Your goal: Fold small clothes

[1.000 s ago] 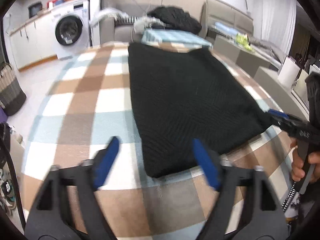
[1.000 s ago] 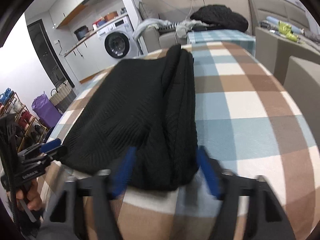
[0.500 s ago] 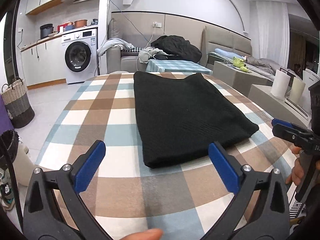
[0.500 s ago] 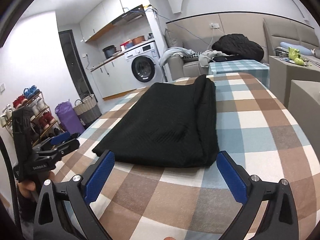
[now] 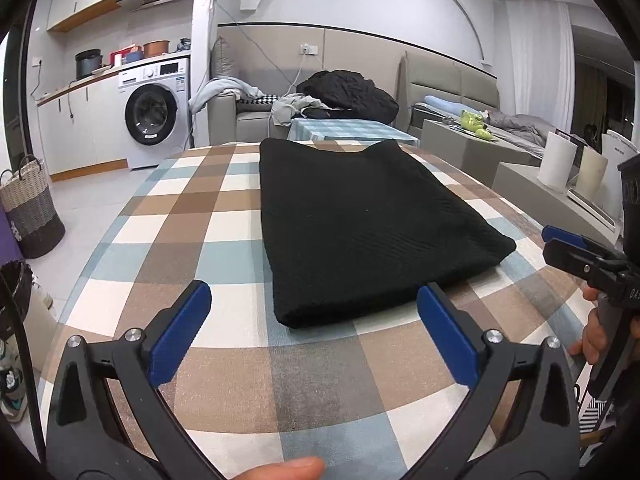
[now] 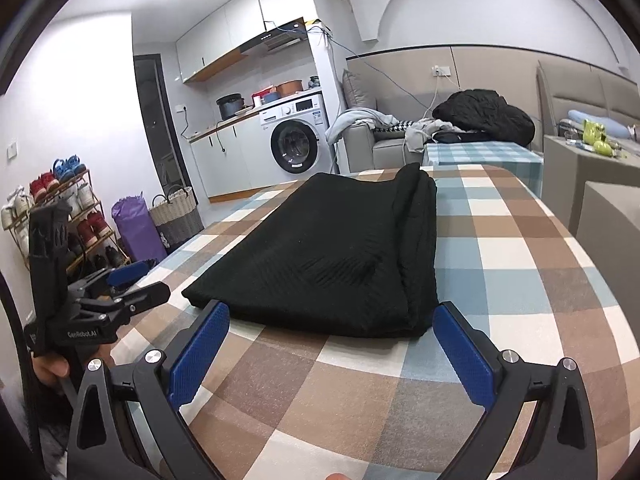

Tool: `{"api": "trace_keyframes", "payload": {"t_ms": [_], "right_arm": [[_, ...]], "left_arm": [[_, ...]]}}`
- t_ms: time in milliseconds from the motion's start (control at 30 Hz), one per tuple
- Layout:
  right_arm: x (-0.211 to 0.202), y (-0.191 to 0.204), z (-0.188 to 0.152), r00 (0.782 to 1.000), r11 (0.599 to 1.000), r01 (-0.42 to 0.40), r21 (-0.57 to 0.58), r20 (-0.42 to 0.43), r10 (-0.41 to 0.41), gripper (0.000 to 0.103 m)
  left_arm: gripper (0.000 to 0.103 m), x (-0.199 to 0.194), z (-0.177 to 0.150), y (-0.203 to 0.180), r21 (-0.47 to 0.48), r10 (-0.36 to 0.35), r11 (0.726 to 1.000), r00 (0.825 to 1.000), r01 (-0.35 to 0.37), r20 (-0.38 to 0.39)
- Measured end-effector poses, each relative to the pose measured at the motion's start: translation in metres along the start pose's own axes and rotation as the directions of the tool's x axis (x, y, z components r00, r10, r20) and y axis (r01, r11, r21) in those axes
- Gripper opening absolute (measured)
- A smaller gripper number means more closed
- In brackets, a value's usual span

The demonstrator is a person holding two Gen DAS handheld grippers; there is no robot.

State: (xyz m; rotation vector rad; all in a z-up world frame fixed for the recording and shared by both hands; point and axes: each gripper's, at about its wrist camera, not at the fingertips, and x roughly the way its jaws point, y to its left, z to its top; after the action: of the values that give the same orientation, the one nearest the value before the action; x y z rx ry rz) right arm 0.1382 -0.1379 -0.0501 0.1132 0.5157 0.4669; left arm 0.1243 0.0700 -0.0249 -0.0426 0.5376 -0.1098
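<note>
Nearest the left wrist camera, the left gripper is held with its blue-padded fingers spread wide and nothing between them, poised above the near part of the surface covered by a brown, blue and white checked cloth. The right gripper is held the same way, its blue fingers wide apart and empty, just short of the garment's near edge. Neither tool touches the cloth; this is judged to be a pause between folds, with both tools drawn clear so that the result can be checked.

Just beyond the fingers, the black ribbed knit garment is laid flat as a long rectangle running away from the cameras. In the right wrist view, the garment is seen doubled over along its right side, where stacked layers form a thick rolled edge. The lengthwise fold is judged done, and a crosswise fold from the near end is probably left.

Farther off, on the floor at the left, a woven grey and beige laundry basket is stood; its contents cannot be seen. Beyond it, a white front-loading washing machine is set against the wall with its door shut.
</note>
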Motion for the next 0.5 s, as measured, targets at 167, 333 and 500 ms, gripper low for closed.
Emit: {"api": "trace_keyframes", "payload": {"t_ms": [167, 333, 500], "right_arm": [[0.0001, -0.0004, 0.0003, 1.000, 1.000, -0.007, 0.008, -0.004, 0.007, 0.103], [0.0008, 0.0022, 0.0000, 1.000, 1.000, -0.004, -0.008, -0.008, 0.004, 0.103], [0.0015, 0.0028, -0.0004, 1.000, 1.000, -0.003, -0.012, -0.009, 0.003, 0.103]], "left_arm": [[0.102, 0.0037, 0.0001, 0.0054, -0.025, 0.014, 1.000, 1.000, -0.015, -0.014], [0.102, 0.0058, -0.0009, 0.0046, -0.016, 0.028, 0.999, 0.999, -0.028, -0.019], [0.102, 0.0065, -0.0020, 0.0018, -0.005, 0.031, 0.999, 0.999, -0.031, -0.020]]}}
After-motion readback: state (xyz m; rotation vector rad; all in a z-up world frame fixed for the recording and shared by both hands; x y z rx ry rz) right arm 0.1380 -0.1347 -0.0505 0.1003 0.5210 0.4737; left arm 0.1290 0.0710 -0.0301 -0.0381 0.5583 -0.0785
